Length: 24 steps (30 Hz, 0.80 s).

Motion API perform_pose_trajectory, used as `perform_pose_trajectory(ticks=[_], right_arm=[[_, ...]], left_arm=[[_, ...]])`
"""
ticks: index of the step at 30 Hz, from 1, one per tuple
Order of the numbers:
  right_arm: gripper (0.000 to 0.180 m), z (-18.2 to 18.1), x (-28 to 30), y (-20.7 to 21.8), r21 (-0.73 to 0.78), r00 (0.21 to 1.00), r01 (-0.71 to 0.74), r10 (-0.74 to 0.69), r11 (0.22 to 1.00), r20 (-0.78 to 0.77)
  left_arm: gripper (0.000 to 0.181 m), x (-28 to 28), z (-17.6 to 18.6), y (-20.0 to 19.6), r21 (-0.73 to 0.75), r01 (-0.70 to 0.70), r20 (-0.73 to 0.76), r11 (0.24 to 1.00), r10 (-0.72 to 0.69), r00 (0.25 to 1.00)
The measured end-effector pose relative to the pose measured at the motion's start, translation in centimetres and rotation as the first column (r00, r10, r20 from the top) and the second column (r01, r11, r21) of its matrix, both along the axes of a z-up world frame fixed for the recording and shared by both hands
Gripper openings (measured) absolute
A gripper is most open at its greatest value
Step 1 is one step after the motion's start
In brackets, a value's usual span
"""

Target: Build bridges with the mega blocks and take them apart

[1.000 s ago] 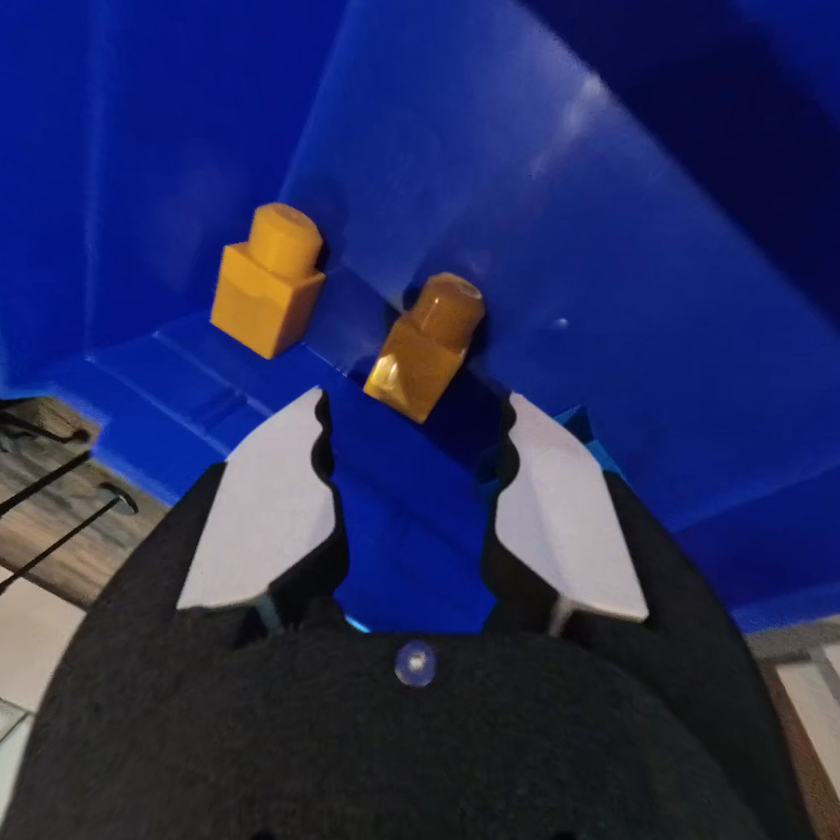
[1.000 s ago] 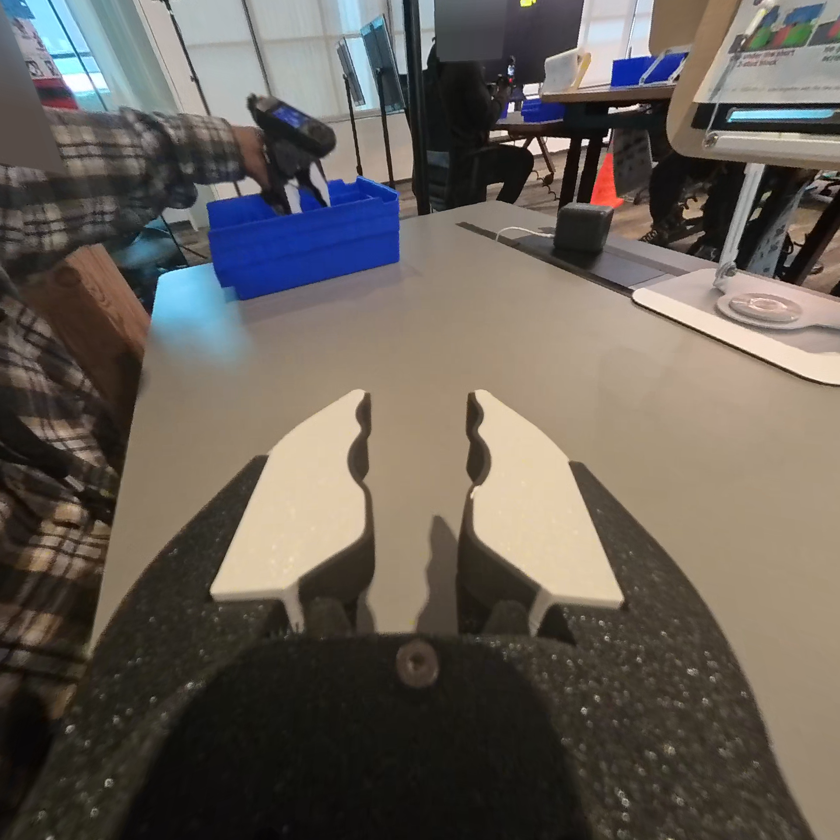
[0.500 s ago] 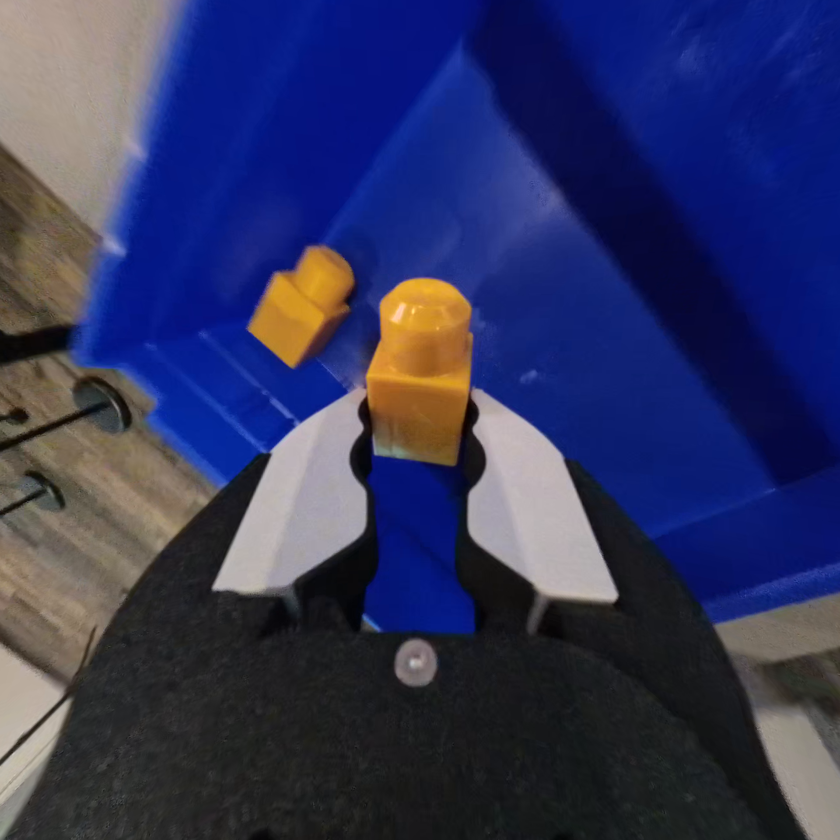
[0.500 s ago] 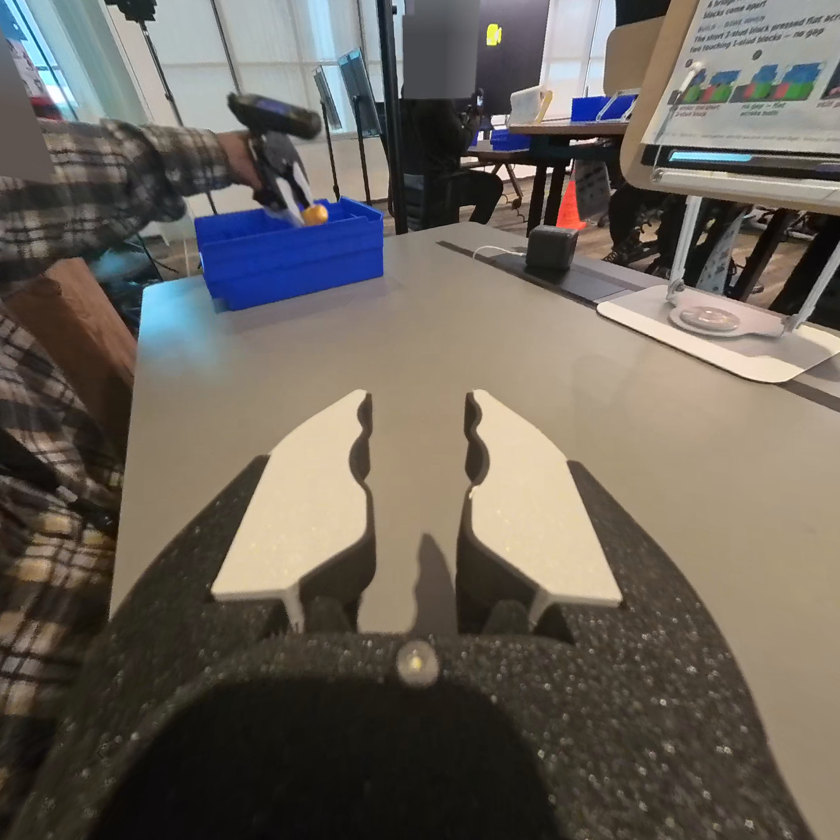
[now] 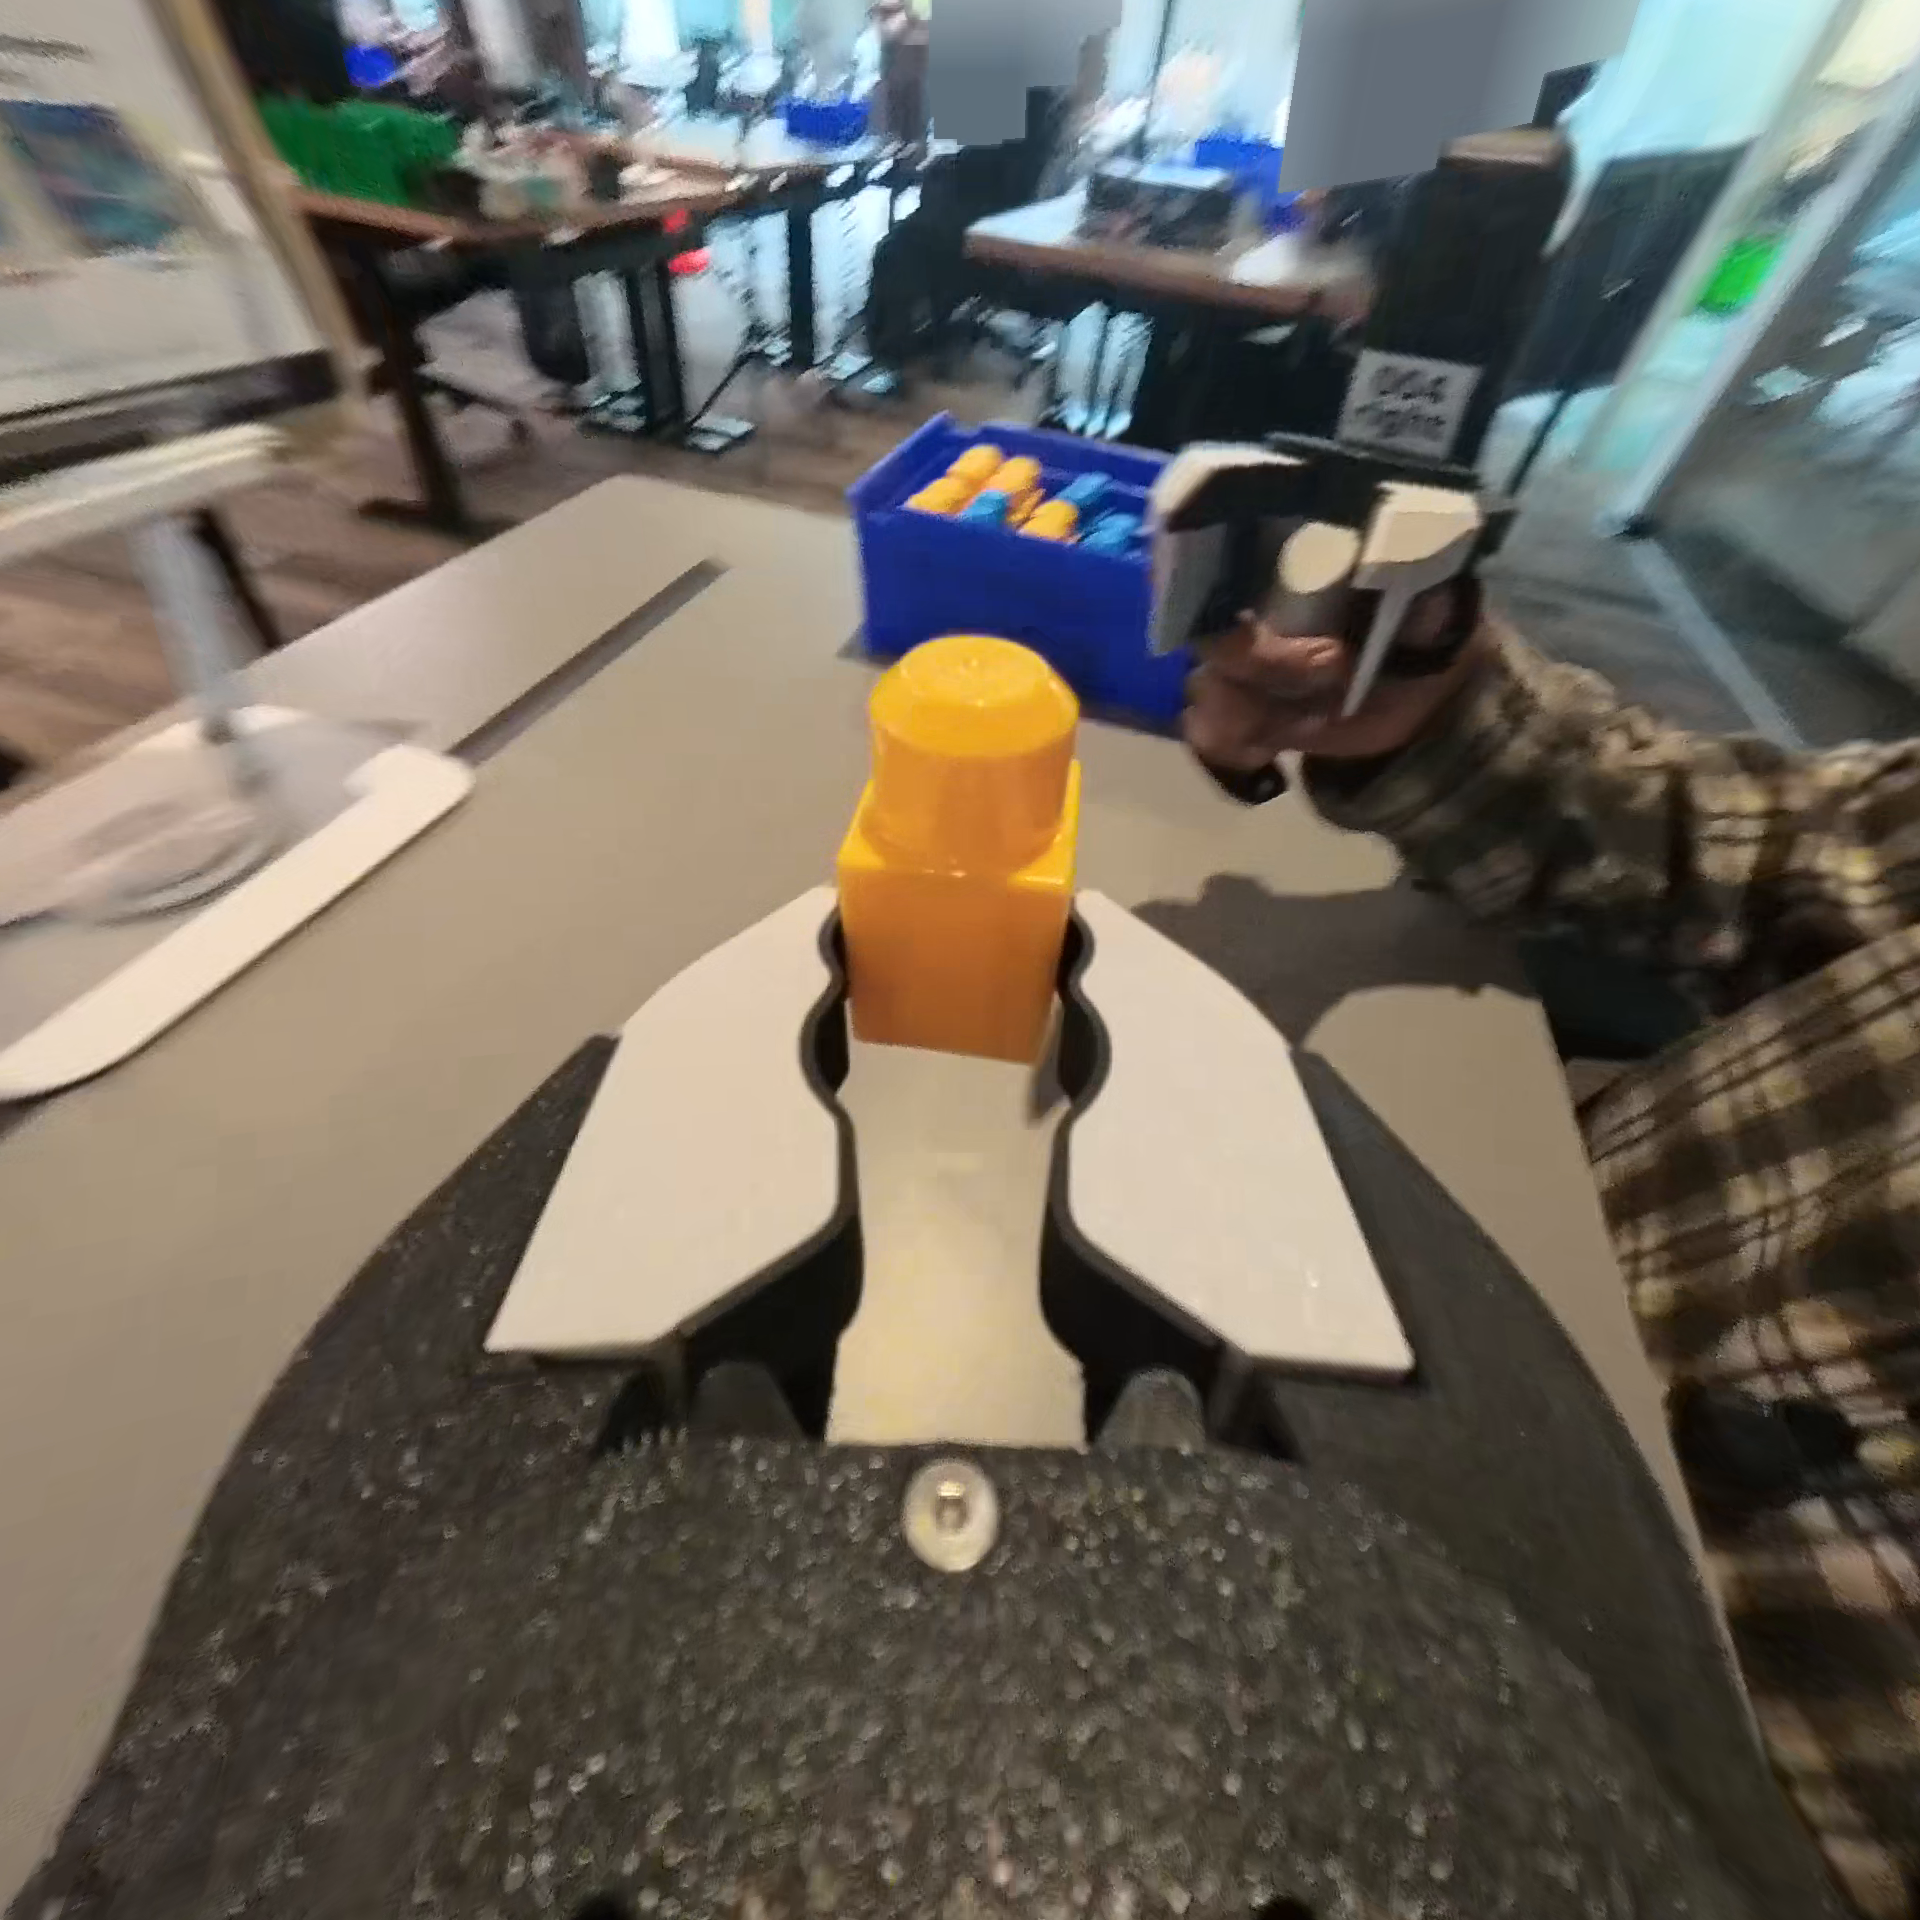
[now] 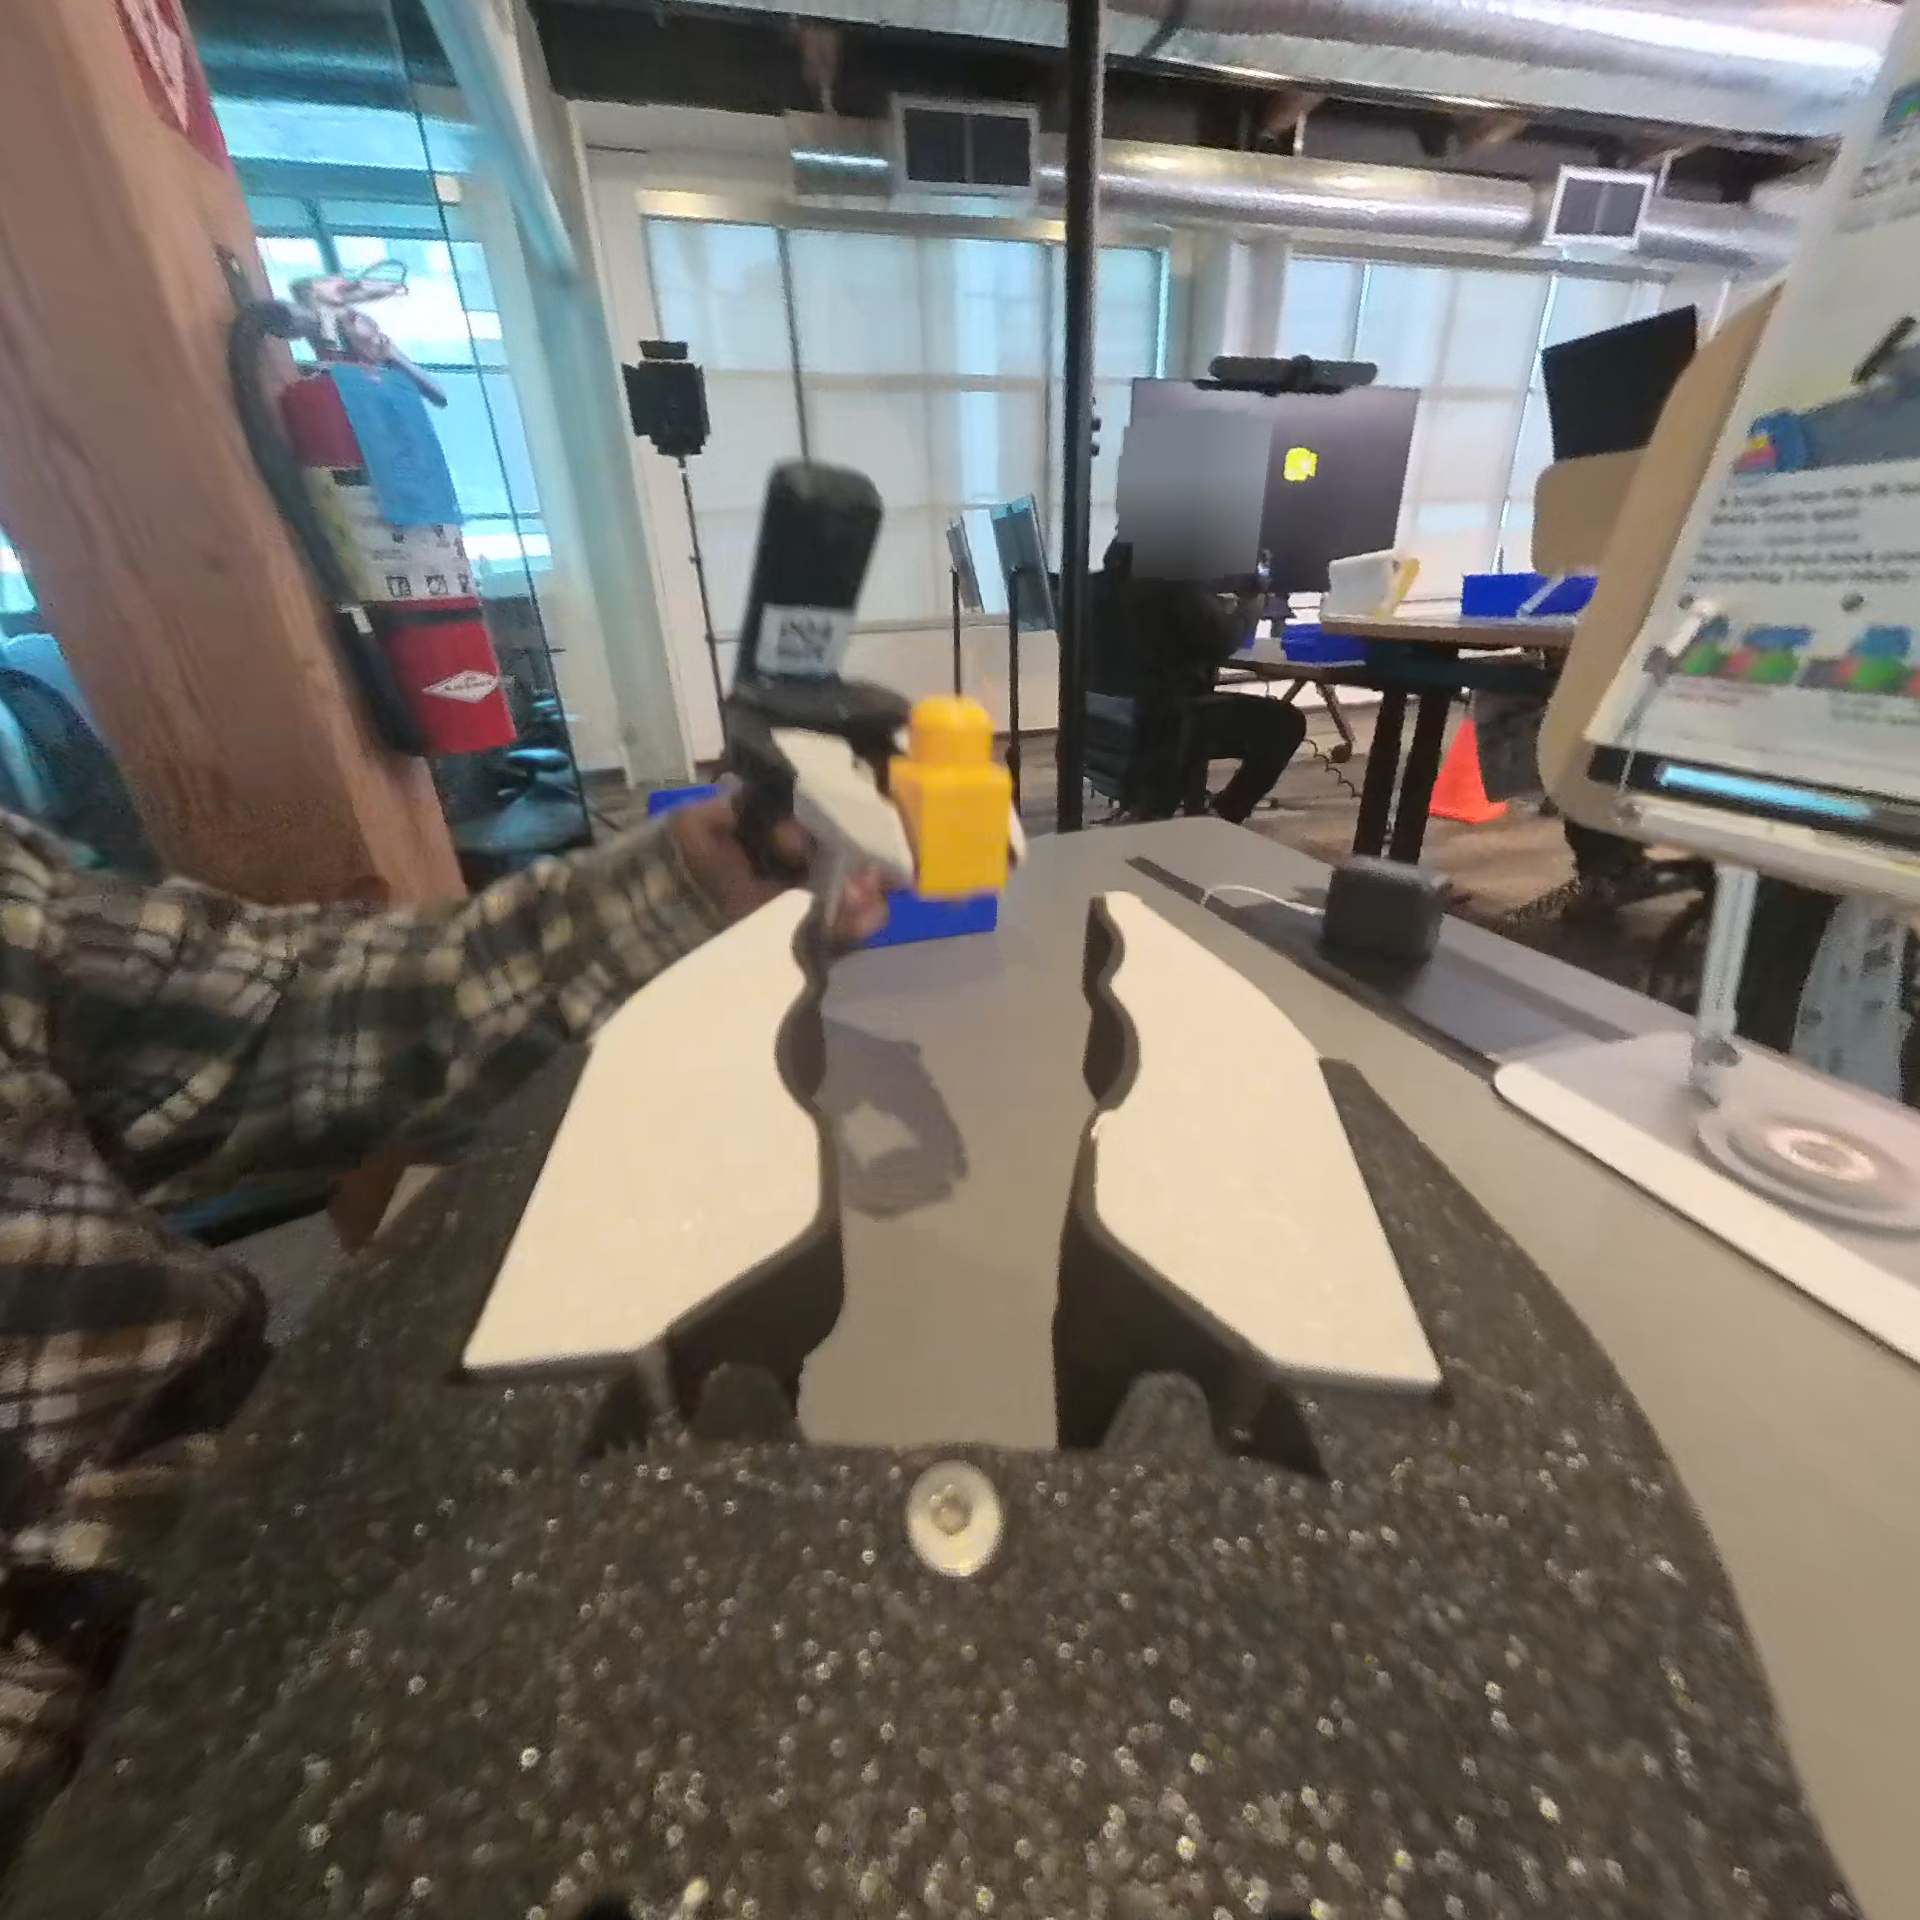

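My left gripper (image 5: 956, 935) is shut on an orange one-stud block (image 5: 961, 883), stud pointing away from the camera, and holds it above the grey table (image 5: 520, 935). In the right wrist view the same block (image 6: 951, 810) shows in the left gripper (image 6: 914, 821), just beyond my right fingertips. My right gripper (image 6: 951, 914) is open and empty over the table. It also shows in the left wrist view (image 5: 1299, 582), held by a hand at the right. A blue bin (image 5: 997, 592) beyond it holds orange and blue blocks.
Another blue bin (image 6: 935, 920) sits behind the held block. A white stand base (image 6: 1714, 1153) carries an instruction board (image 6: 1787, 623) at the right. A dark small box (image 6: 1382, 914) sits on a black strip. Plaid sleeves (image 6: 312, 987) reach in from the left. One gripper's finger ends stand about 12 cm off the other's.
My left gripper shut on an orange block in the bin, lifted it out and swung it over the table toward my right gripper. My right gripper stayed open and tilted upward.
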State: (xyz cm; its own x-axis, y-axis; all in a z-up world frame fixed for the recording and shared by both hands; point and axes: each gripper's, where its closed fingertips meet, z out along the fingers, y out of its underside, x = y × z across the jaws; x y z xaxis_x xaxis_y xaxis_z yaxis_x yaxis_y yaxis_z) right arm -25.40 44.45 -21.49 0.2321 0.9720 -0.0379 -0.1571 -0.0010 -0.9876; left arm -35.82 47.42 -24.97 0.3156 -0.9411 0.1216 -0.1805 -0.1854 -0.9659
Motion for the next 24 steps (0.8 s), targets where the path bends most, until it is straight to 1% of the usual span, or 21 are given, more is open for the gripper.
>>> perform_pose_trajectory(ticks=[2, 4, 5, 9, 13, 15, 17, 20, 22, 24], right_arm=[[0.047, 0.4, -0.7, 0.3, 0.024, 1.0, -0.022, 0.022, 0.999, 0.006], [0.048, 0.5, -1.2, 0.7, 0.034, 0.999, -0.038, 0.037, 0.999, 0.016], [0.048, 0.5, -1.5, 0.9, 0.04, 0.999, -0.044, 0.043, 0.998, 0.017], [0.048, 0.3, -2.7, 1.0, 0.052, 0.996, -0.088, 0.088, 0.995, 0.009], [0.05, -1.3, -4.4, 0.8, 0.042, 0.99, -0.137, 0.136, 0.99, 0.035], [0.05, -2.4, -5.3, 0.8, 0.016, 0.985, -0.16, 0.159, 0.987, 0.061], [0.048, -3.3, -6.2, 0.7, -0.001, 0.977, -0.185, 0.184, 0.983, 0.107], [0.047, -4.0, -7.0, 1.0, 0.012, 0.968, -0.186, 0.181, 0.983, 0.172], [0.045, -4.7, -7.5, 1.2, 0.005, 0.958, -0.19, 0.184, 0.982, 0.22], [0.037, -5.4, -7.9, 1.3, 0.002, 0.946, -0.196, 0.189, 0.981, 0.262]], left_arm=[[0.037, 3.0, -1.4, -0.2, -0.036, 0.062, 0.089, 0.997, -0.059, 0.994], [0.037, 4.7, -2.4, -0.3, -0.069, 0.11, 0.167, 0.991, -0.097, 0.981], [0.037, 5.1, -2.9, -0.5, -0.081, 0.133, 0.165, 0.988, -0.118, 0.979], [0.037, 5.3, -4.1, -1.4, -0.033, 0.134, 0.167, 0.99, -0.127, 0.978], [0.038, 5.1, -5.1, -1.6, -0.002, 0.136, 0.105, 0.991, -0.135, 0.985], [0.038, 5.1, -4.9, -1.8, 0.004, 0.146, 0.111, 0.989, -0.145, 0.983], [0.038, 5.2, -5.2, -1.9, 0.01, 0.145, 0.084, 0.989, -0.145, 0.986], [0.038, 5.4, -6.2, -1.9, 0.011, 0.146, 0.032, 0.989, -0.146, 0.989], [0.038, 5.5, -6.3, -1.9, 0.005, 0.15, 0.033, 0.989, -0.15, 0.988], [0.038, 5.4, -6.1, -2.0, 0.007, 0.155, 0.039, 0.988, -0.155, 0.987]])
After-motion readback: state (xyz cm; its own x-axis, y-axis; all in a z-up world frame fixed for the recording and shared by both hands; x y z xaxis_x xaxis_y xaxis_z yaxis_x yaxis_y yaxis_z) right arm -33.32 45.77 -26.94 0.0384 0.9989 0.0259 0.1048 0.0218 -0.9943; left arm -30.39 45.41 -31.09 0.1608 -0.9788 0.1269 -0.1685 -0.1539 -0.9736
